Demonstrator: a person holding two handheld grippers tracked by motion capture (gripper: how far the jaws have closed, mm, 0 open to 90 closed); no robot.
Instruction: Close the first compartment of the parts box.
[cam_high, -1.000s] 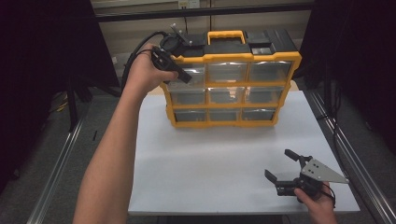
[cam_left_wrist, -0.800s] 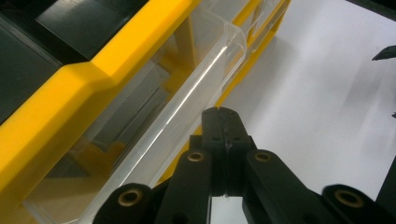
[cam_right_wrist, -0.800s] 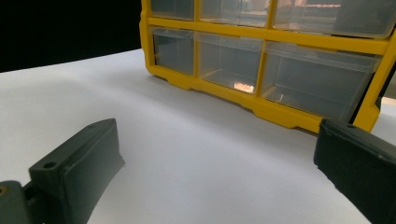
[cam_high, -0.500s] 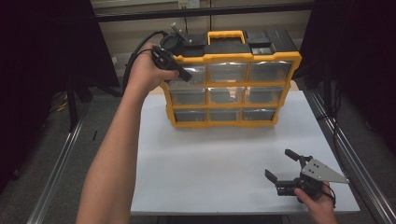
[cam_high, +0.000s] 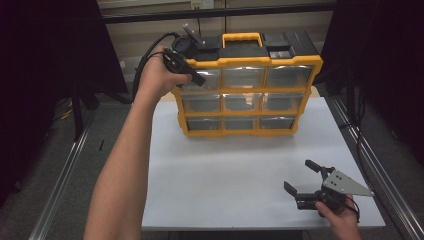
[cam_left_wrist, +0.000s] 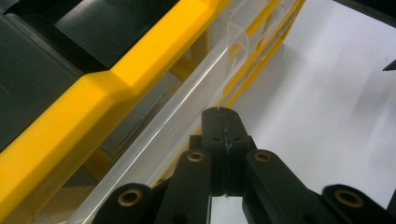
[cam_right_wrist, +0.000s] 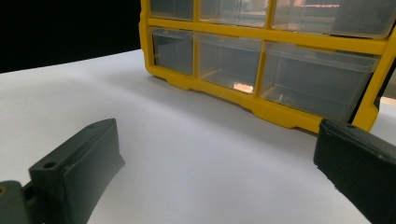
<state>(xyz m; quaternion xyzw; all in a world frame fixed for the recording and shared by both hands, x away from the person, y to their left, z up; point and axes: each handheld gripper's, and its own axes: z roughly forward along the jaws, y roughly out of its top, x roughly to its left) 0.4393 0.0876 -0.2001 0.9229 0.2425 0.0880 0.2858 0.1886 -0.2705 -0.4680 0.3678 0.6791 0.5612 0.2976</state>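
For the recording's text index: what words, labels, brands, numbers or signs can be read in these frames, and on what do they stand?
None can be read.
Yellow organiser: no lettering shows on its frame, black top or clear drawers.
White plate on the back wall: too small and blurred to tell whether it carries text.
Left gripper, right gripper and white table: no markings visible.

Place: a lab or test bay — a staged recording set-up, not a home.
Table: a bare white table flanked by metal rails.
Surround: black curtains on both sides, plain panelled wall behind.
Gear: a yellow parts organiser with clear drawers — workshop storage; cables trailing off.
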